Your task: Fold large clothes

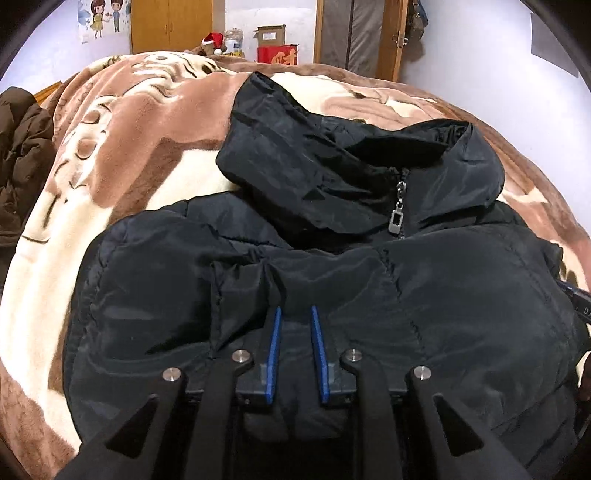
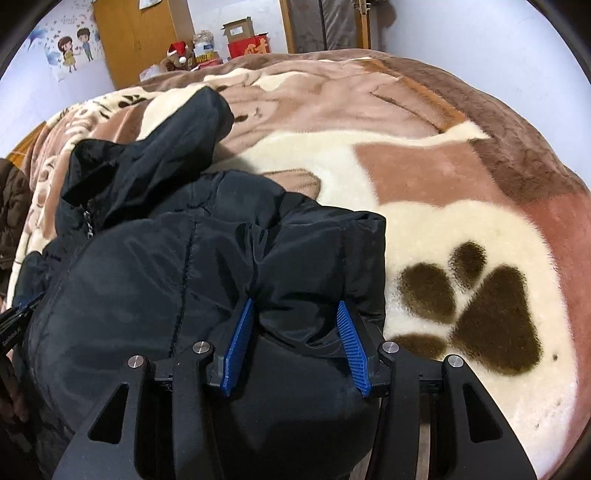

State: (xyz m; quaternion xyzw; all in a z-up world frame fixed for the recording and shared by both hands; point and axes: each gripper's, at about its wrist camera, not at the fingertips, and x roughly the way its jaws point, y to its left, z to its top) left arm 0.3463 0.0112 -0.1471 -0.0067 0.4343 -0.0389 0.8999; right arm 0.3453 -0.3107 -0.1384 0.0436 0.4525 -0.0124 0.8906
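Black jacket (image 1: pixel 369 295) in both grippers (image 1: pixel 295 314) (image 2: pixel 295 306) — plush paw-print blanket (image 2: pixel 443 206), wooden wardrobe (image 1: pixel 170 22)

Even, soft indoor light; sharp centre, strong fisheye bending, dark corners

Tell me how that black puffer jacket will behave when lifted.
The jacket likely flops: its hood lies crumpled on the blanket. Its shiny shell may slip between the fingers. Puffy quilting suggests it is light but bulky.
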